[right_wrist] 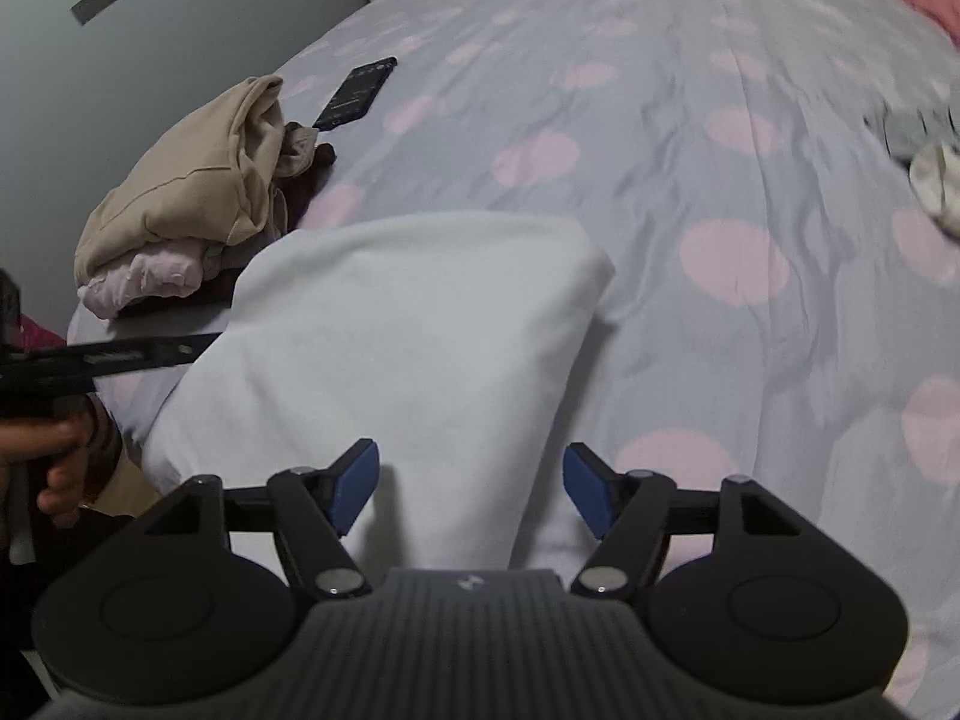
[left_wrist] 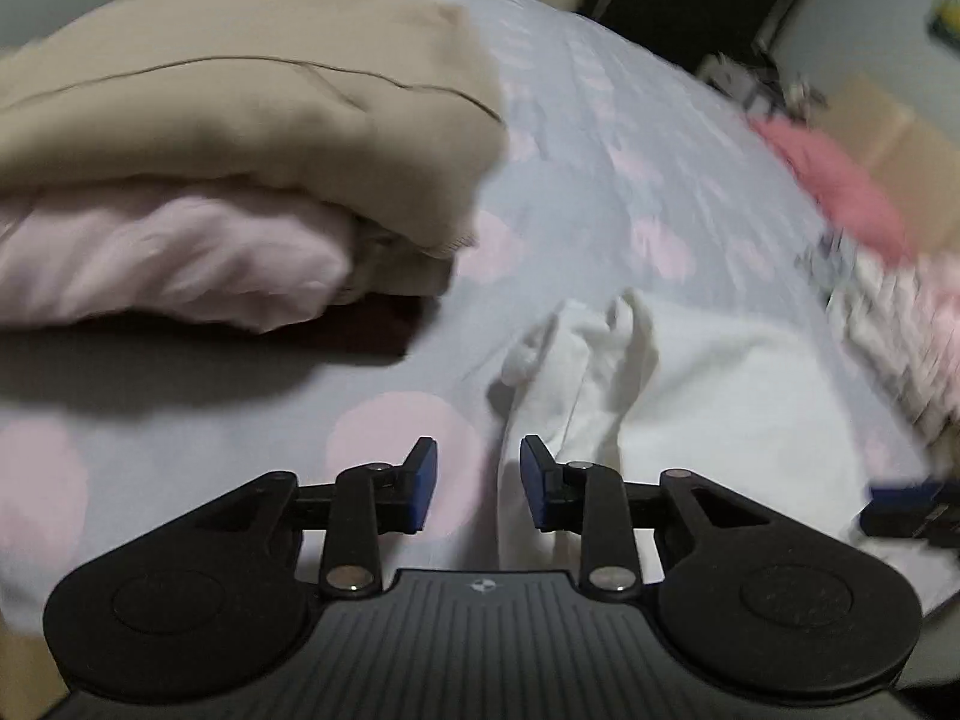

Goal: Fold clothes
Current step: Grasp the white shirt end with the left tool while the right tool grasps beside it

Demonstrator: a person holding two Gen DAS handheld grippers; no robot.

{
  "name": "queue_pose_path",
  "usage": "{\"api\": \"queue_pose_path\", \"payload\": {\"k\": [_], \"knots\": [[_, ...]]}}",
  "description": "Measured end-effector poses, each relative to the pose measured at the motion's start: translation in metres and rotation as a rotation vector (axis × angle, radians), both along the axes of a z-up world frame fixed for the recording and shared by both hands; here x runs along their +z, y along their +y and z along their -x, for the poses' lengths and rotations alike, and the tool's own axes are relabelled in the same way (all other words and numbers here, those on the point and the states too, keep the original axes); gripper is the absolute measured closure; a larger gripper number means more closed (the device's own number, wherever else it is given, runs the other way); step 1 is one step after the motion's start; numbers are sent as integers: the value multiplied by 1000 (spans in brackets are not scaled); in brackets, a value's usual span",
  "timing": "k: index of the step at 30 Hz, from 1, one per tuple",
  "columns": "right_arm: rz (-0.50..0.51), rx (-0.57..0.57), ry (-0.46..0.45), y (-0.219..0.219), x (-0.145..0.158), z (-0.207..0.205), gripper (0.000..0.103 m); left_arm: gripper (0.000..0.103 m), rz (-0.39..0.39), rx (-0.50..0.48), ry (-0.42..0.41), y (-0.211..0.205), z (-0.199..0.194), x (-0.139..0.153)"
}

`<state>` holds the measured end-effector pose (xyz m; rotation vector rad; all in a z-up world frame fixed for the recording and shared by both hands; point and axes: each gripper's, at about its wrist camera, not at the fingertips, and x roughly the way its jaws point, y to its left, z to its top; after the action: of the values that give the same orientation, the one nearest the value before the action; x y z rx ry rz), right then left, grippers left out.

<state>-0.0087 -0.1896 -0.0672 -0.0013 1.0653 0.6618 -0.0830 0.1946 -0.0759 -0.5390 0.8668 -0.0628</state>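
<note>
A folded white garment [right_wrist: 396,336] lies on the grey bedsheet with pink dots [right_wrist: 720,180]. In the left wrist view the white garment [left_wrist: 708,408] lies ahead and to the right, a bunched corner at its left. My left gripper [left_wrist: 478,483] is open and empty, just over the garment's left edge. My right gripper [right_wrist: 472,489] is open and empty, above the garment's near end. A stack of folded clothes, a beige piece [left_wrist: 240,102] over a pale pink one [left_wrist: 168,258], sits at the left; the stack also shows in the right wrist view [right_wrist: 180,204].
A dark phone [right_wrist: 357,93] lies on the bed behind the stack. A pink garment [left_wrist: 840,180] and striped clothes [left_wrist: 900,324] lie at the right. A small white and grey clothes heap [right_wrist: 936,162] lies at the right edge. The other gripper's body [right_wrist: 90,360] shows at the left.
</note>
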Motion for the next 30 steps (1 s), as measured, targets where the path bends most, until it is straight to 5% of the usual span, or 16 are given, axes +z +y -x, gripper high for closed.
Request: {"api": "queue_pose_path", "payload": {"k": [2, 4, 7, 13, 17, 30], "knots": [[-34, -6, 25, -5, -1, -2, 26, 72, -17, -7, 18, 2, 2, 1], [-77, -11, 65, -10, -3, -4, 18, 43, -33, -13, 37, 5, 4, 1], [-120, -36, 117, -16, -6, -7, 16, 30, 54, -68, 84, 10, -4, -2], [-153, -55, 198, -20, -18, -10, 13, 29, 252, -160, 213, 7, -25, -28], [-153, -64, 218, -22, -25, -11, 12, 29, 233, -136, 259, 9, -33, -46], [-219, -89, 286, -25, -49, -26, 9, 29, 394, -185, 244, 7, -49, -87]]}}
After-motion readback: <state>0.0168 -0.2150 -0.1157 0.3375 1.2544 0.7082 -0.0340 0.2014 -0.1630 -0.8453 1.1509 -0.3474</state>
